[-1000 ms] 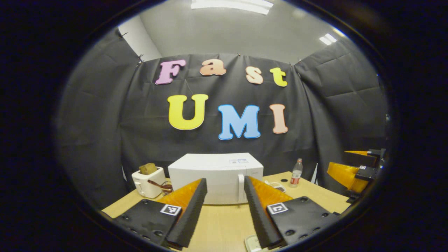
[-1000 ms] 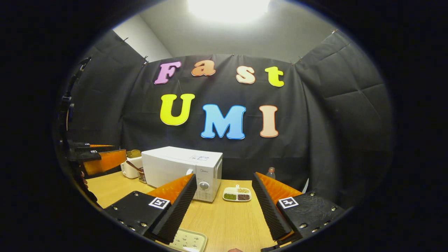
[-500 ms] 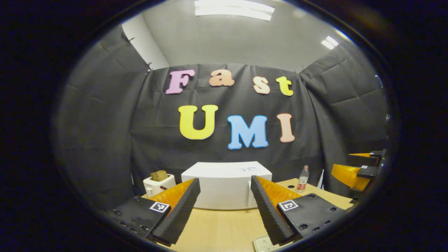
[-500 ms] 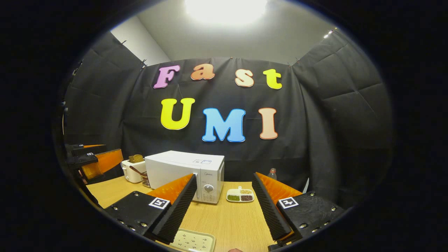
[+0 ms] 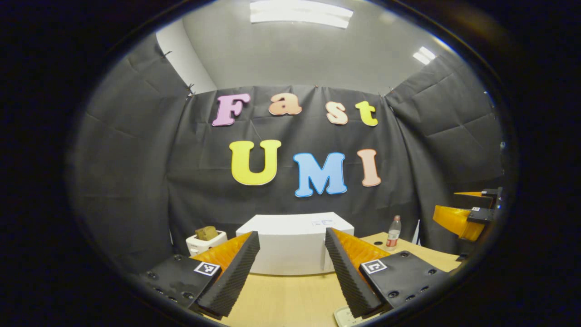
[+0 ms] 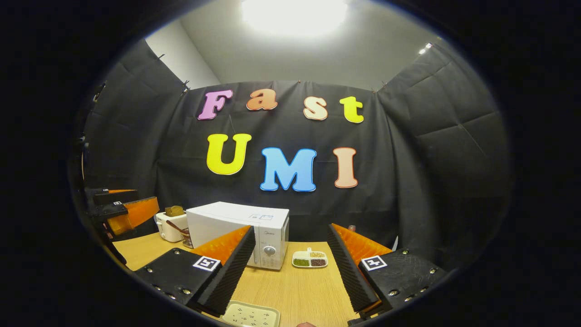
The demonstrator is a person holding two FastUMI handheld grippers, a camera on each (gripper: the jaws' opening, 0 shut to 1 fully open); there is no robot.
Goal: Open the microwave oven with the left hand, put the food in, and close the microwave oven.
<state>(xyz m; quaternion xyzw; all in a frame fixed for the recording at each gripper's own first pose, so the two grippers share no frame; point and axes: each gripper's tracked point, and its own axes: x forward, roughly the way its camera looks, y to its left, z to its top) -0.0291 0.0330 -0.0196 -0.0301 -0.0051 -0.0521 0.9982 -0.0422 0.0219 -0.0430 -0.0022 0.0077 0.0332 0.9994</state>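
Left gripper view: holding the left gripper (image 5: 290,277) wide apart, gripping nothing, facing one shut microwave (image 5: 295,243) between and beyond the fingers, one toaster (image 5: 205,240) left, one bottle (image 5: 393,232) right. Right gripper view: keeping the right gripper (image 6: 290,274) equally spread and empty, framing one food dish (image 6: 310,259) on the surface (image 6: 295,290) just right of the closed microwave, fitting an early stage, loading and closing apparently remaining.
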